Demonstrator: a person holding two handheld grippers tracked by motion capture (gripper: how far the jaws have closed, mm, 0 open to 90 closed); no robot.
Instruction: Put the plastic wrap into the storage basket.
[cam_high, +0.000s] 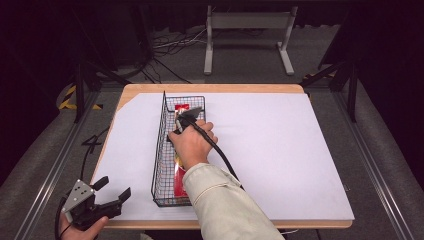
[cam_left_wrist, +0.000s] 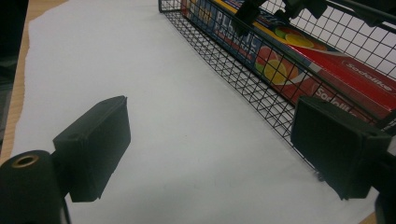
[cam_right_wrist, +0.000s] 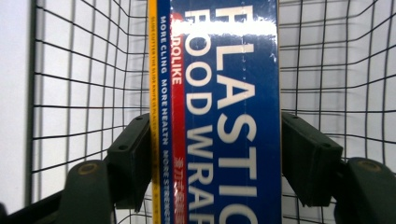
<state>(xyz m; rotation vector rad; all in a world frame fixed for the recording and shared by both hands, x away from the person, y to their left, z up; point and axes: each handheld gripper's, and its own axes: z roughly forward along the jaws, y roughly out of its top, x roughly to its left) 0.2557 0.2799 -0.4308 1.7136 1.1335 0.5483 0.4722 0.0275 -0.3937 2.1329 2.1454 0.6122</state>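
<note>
White-covered table (cam_high: 280, 150) bearing wire basket (cam_high: 161, 150) left of centre. Right gripper (cam_high: 186, 118) straddling plastic wrap box (cam_right_wrist: 219, 121) inside basket, jaws touching both sides; lift or release pending. Left gripper (cam_high: 114, 191) idling wide at 7 o'clock.

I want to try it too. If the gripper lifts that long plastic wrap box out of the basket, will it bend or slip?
The box looks like stiff cardboard, so it probably stays straight. Its shiny face may be slippery. Held near one end, it might tip.
</note>
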